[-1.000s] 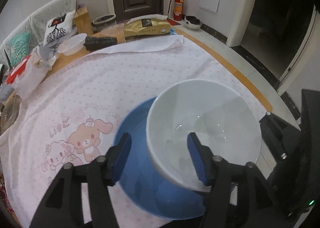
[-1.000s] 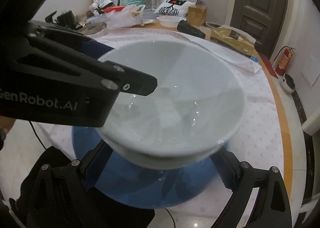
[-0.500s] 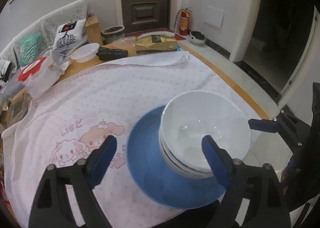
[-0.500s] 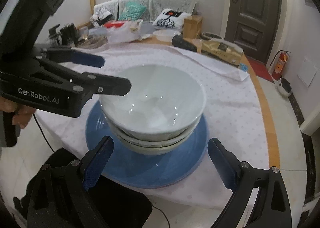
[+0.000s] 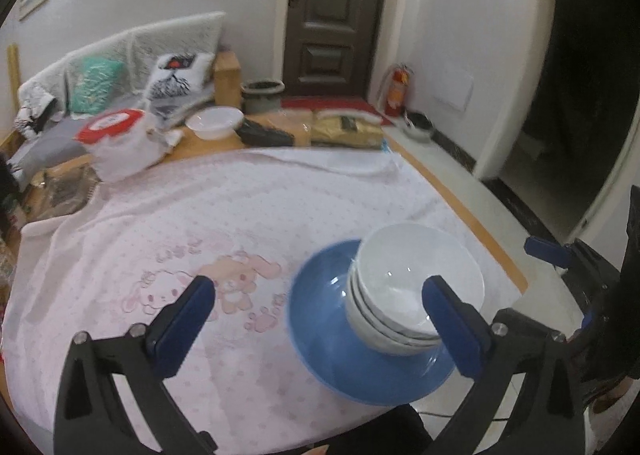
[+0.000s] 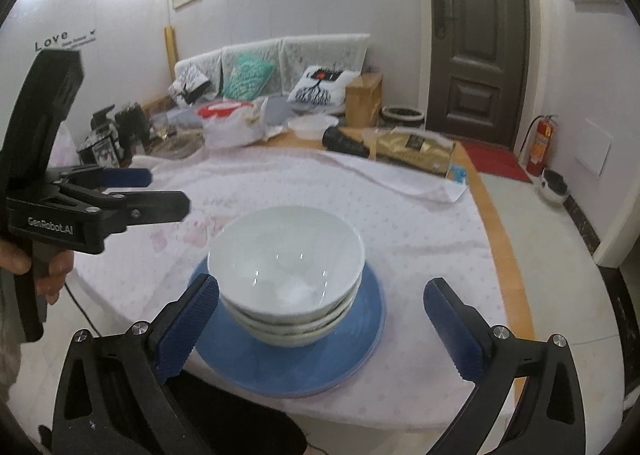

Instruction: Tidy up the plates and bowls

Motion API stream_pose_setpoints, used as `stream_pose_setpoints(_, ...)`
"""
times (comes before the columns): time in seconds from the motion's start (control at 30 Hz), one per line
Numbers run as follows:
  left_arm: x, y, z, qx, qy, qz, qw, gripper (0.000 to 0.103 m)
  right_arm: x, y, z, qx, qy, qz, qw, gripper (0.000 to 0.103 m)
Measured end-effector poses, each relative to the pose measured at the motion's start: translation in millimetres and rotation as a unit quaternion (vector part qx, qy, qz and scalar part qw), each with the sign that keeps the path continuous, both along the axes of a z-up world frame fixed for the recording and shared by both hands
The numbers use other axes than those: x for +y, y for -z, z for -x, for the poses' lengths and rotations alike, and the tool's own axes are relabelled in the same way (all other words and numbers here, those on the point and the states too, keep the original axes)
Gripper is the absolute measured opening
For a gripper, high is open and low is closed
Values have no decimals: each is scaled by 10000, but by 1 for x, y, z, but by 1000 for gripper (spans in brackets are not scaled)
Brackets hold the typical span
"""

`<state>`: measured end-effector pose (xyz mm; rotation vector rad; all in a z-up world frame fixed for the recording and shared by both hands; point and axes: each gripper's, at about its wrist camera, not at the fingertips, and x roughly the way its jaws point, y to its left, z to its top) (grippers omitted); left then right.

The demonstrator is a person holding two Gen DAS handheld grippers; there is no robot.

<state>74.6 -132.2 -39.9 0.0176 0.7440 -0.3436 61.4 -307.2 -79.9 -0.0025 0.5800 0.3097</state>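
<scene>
Grippers, two, hand-held: left gripper (image 5: 318, 295) and right gripper (image 6: 321, 297) both stood spread wide, their jaws having just been opening, nothing between the pads of either. Stack of white bowls (image 6: 286, 271), nested, sat upright on a blue plate (image 6: 288, 355), somewhat off the plate's centre; plate lay near the front edge of a table (image 6: 490, 223) under a pink printed cloth (image 5: 132, 251). Step judged: release and withdrawal. Best done by lifting straight clear, fingers kept wide of the rims, so the stack was not nudged toward the edge. Another white bowl (image 5: 215, 122) sat far back among clutter.
</scene>
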Motion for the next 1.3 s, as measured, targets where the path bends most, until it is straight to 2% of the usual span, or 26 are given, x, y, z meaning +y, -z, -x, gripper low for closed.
stream_pose_setpoints(0.47, 34, -27, 31, -865, -620, -46, 9943, 103, 17, -35, 13, -620, -95, -146, 9979, 102)
stream_pose_setpoints(0.7, 48, -42, 50, -1395, -1012, -104, 9850, 103, 24, -55, 21, -981, -216, -239, 9947, 102)
stream_pose_setpoints(0.9, 65, -49, 65, -1764, -1447, -138, 9735, 103, 30, -65, 26, -1248, -276, -320, 9913, 102)
stream_pose_setpoints(1.07, 76, -50, 74, -1951, -1699, -170, 9658, 103, 35, -68, 29, -1340, -349, -349, 9898, 102)
stream_pose_setpoints(1.3, 82, -49, 76, -1956, -1789, -221, 9640, 103, 42, -66, 29, -1332, -437, -362, 9895, 102)
